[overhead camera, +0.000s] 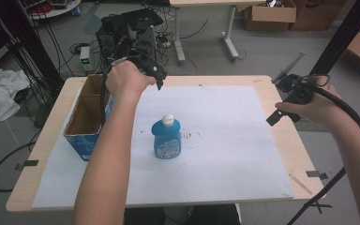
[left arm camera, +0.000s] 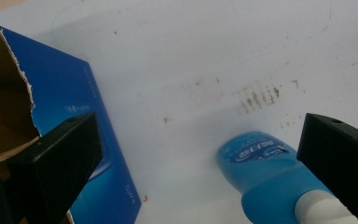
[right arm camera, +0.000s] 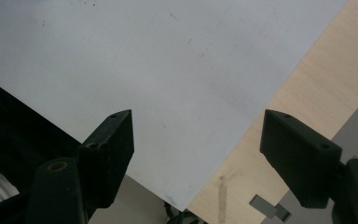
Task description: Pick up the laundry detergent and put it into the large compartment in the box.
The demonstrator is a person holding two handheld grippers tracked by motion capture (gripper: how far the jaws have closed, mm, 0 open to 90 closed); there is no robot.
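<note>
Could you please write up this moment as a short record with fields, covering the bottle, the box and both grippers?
bottle: blue bottle with a white cap, upright on the white sheet, mid-table
box: open blue cardboard box to the bottle's left, apart from it
left gripper: left gripper open, raised above sheet, bottle and box edge below its jaws
right gripper: right gripper open, holds nothing, over the sheet's edge and bare wooden table
contact: neither gripper touches the bottle

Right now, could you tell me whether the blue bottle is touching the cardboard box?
Apart. The high view shows a strip of white mat between the blue bottle and the cardboard box.
</note>
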